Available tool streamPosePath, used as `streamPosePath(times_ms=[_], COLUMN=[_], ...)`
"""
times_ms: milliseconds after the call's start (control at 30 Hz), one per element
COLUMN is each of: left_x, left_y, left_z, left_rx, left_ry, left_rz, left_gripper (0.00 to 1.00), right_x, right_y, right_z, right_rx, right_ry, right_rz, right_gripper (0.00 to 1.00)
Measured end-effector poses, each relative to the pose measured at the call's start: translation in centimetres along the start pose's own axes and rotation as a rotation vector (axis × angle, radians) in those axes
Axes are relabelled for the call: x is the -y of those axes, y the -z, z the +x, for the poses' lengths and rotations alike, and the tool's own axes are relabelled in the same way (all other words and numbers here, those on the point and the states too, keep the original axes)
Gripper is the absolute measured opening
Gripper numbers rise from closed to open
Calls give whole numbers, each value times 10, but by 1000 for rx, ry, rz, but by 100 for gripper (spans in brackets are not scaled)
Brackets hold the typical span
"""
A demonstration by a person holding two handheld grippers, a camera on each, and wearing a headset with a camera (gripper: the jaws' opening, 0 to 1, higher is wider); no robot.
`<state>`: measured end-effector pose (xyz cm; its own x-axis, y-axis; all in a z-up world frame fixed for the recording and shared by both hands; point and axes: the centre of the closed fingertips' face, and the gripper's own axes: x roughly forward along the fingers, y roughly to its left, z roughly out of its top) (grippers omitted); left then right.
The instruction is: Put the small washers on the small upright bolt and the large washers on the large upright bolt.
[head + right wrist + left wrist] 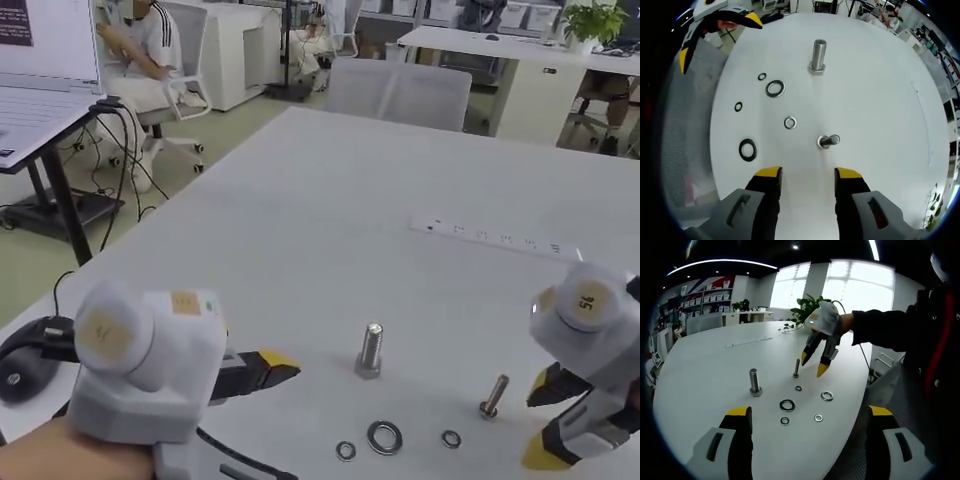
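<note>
Head view first: the large bolt stands upright on its head on the white table. The small bolt stands to the right of the large bolt, a bit nearer the person. The washers all lie flat on the table on the person's side of the large bolt. A big washer sits nearly straight in front of it, with a small washer just left of that one and another small one over toward the small bolt. Right gripper view counts five loose washers, incl. a dark ring farthest from the large bolt.

Left gripper hangs to the left of the large bolt, tongs spread wide, holding nothing. Right gripper is on the far side of the small bolt from the large bolt, tongs apart too, nothing between them. A power strip lies beyond the large bolt, well apart.
</note>
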<state>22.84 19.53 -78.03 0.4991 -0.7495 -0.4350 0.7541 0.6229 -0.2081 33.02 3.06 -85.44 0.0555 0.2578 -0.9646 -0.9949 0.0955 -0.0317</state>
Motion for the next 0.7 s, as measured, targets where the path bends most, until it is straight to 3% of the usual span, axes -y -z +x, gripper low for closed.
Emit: streamPosePath(times_ms=[467, 700], left_x=[1, 3], left_y=[-2, -4], left_z=[-1, -2], left_rx=[10, 17], left_ry=[-2, -2], left_rz=[8, 12], left_gripper=[94, 94], right_x=[-18, -29], right_y=[-4, -13], right_z=[-3, -2], right_rx=[15, 21], right_ry=[-5, -15], right_rz=[2, -18], right_gripper=[43, 42])
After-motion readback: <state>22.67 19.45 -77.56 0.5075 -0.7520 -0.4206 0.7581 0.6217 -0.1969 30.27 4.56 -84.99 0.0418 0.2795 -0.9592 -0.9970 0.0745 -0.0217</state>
